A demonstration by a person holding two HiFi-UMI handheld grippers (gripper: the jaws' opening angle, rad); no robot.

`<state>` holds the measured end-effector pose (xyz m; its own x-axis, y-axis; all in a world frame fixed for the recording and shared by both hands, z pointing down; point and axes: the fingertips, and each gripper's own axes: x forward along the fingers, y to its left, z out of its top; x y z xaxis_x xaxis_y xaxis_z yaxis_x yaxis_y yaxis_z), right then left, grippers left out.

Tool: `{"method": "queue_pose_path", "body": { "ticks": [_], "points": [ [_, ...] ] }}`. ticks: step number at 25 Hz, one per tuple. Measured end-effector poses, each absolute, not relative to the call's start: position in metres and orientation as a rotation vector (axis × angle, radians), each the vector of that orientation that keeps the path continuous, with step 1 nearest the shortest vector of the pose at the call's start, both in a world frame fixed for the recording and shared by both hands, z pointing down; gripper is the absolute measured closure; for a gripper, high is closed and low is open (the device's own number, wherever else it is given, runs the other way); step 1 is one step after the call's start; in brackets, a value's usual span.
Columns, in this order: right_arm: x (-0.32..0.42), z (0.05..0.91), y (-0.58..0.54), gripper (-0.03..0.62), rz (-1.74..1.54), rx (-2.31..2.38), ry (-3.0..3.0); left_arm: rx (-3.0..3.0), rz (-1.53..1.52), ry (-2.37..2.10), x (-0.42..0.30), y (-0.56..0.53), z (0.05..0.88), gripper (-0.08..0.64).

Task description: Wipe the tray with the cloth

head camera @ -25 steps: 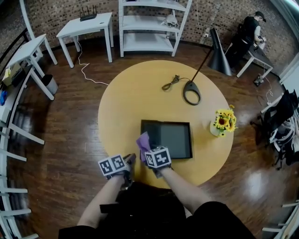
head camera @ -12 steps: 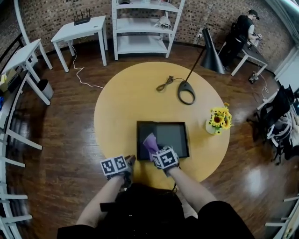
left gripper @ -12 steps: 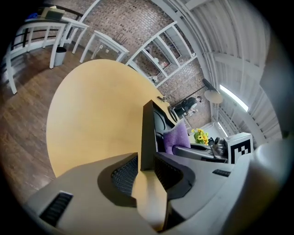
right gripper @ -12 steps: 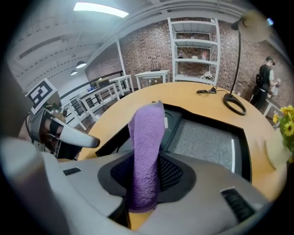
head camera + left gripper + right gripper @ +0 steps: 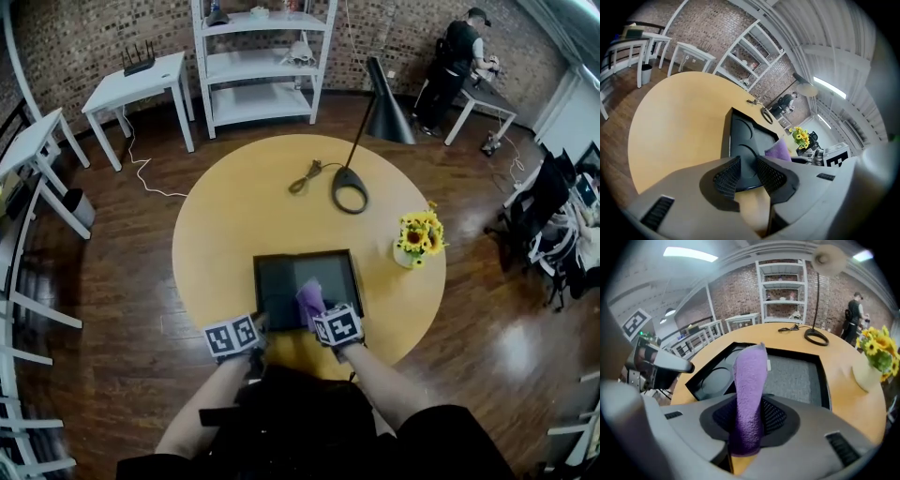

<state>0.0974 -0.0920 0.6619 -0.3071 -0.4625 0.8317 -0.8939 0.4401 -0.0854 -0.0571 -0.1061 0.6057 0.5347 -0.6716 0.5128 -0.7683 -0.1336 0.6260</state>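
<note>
My right tool (image 5: pixel 749 416) pinches the purple cloth (image 5: pixel 750 380) by one end. It looks soft, light and floppy. It hangs over the stiff black tray (image 5: pixel 281 281) on the tabletop's (image 5: pixel 225 216) near side. My left tool (image 5: pixel 749 171) is half-open and empty at the tray's near-left rim.

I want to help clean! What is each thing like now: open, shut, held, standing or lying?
tray: flat on the round table.
purple cloth: pinched, sticking up.
right gripper: shut on the purple cloth.
left gripper: open, tray's rim between its jaws.
lamp: standing upright.
sunflowers: upright in a vase.
</note>
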Motion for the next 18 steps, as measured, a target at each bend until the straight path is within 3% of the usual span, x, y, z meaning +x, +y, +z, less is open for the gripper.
{"method": "queue_pose_path", "body": {
  "ticks": [10,18],
  "points": [
    [0.208,0.612,-0.098,0.472,0.782,1.355,-1.983,1.811,0.090,-1.165,-0.033,-0.112,0.606,0.456],
    [0.292,0.609,-0.070,0.442,0.815,1.444,-1.845,1.765,-0.141,-1.223,-0.053,-0.117,0.570,0.457]
  ]
}}
